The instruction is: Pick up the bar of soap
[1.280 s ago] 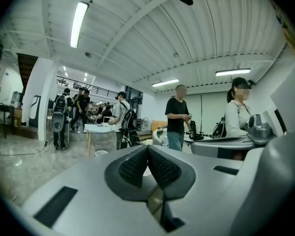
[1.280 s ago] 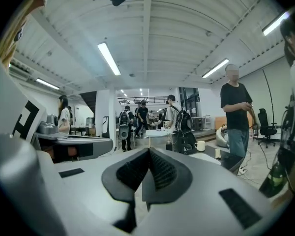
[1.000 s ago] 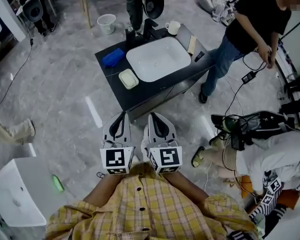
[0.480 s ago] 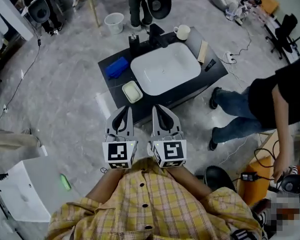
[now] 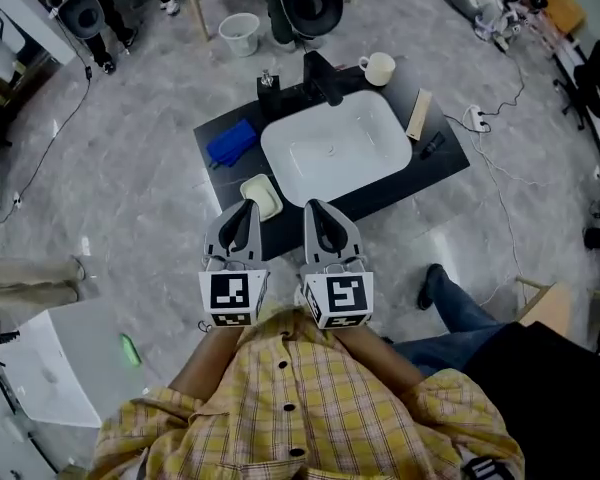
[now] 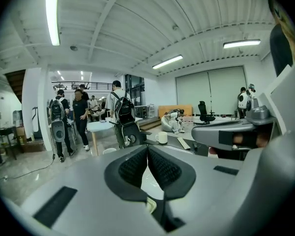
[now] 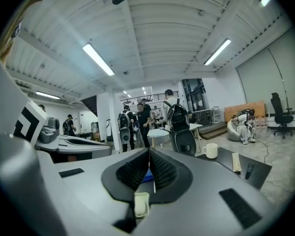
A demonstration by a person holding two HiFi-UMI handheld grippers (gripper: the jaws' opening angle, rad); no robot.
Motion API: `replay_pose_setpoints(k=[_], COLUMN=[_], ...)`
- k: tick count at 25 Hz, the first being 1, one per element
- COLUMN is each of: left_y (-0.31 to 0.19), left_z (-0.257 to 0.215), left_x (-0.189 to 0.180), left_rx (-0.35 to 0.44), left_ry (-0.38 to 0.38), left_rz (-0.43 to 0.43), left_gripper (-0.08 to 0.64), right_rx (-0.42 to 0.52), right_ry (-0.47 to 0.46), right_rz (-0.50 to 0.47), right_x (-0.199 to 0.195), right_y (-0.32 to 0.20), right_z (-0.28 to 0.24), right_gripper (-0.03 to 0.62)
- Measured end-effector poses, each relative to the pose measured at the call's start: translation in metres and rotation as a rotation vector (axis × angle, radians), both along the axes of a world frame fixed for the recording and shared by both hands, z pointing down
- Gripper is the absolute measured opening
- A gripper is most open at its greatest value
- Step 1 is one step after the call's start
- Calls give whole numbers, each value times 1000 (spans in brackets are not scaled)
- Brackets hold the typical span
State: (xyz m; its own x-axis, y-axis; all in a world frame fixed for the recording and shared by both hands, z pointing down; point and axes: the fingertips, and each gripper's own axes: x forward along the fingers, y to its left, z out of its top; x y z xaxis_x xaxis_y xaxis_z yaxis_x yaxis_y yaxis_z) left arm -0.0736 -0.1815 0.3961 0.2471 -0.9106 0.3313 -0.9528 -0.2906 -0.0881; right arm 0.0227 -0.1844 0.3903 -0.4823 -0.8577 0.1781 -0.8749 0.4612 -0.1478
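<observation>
Both grippers are held close to the body, side by side and level, near the front edge of a black counter (image 5: 218, 183). The jaws of the left gripper (image 5: 248, 208) are pressed together, with nothing caught between them. The jaws of the right gripper (image 5: 312, 208) are likewise brought together at the tips and are empty.

The bar of soap (image 5: 263, 198) is seen on the counter just ahead of the left gripper, untouched by either tool. It is lying in a shallow pale dish (image 5: 246, 184), which is set at the front left corner of a white sink (image 5: 380, 163). Soap and dish are nearly the same cream colour, so the edge between them is hard to make out. In the right gripper view the dish is glimpsed low in the gap behind the closed jaws.

A crumpled blue cloth (image 5: 230, 140) is laid on the counter behind the dish, left of the sink. A dark tap (image 5: 320, 76) is mounted at the sink's far rim, and a white mug (image 5: 379, 68) is stood beside it toward the right; what the mug holds cannot be told. A pale flat strip (image 5: 418, 114) and a small black object (image 5: 432, 145) are placed right of the sink.

A white bucket (image 5: 240, 33) is stood on the grey floor beyond the counter; its contents cannot be made out.
</observation>
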Motion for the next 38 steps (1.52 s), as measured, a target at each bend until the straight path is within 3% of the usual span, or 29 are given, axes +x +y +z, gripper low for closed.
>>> replay_pose_setpoints(k=[9,13,22,33,38], left_y=[-36,-48,-59,-49,-49], left_z=[43,67,127,214,250], left_x=[-5,-12,-14,-15,-19], left_rx=[-129,-161,-279,-319,-335], left_ry=[-167,-234,-476,-995,-1119], left_rz=[103,199,615,1162,1373], left_gripper=[14,14,29,181,218], right_rx=[-65,-79,-108,-140,-150], right_ry=[-11,2,14,9,4], right_rz=[-17,2,76,134,152], right_x=[-7,-16,-26,-22,-18], right_y=[-27,-37,-54,-66,-70], right_z=[24,31,40,54,62], right_gripper=[18,18,18,18,18])
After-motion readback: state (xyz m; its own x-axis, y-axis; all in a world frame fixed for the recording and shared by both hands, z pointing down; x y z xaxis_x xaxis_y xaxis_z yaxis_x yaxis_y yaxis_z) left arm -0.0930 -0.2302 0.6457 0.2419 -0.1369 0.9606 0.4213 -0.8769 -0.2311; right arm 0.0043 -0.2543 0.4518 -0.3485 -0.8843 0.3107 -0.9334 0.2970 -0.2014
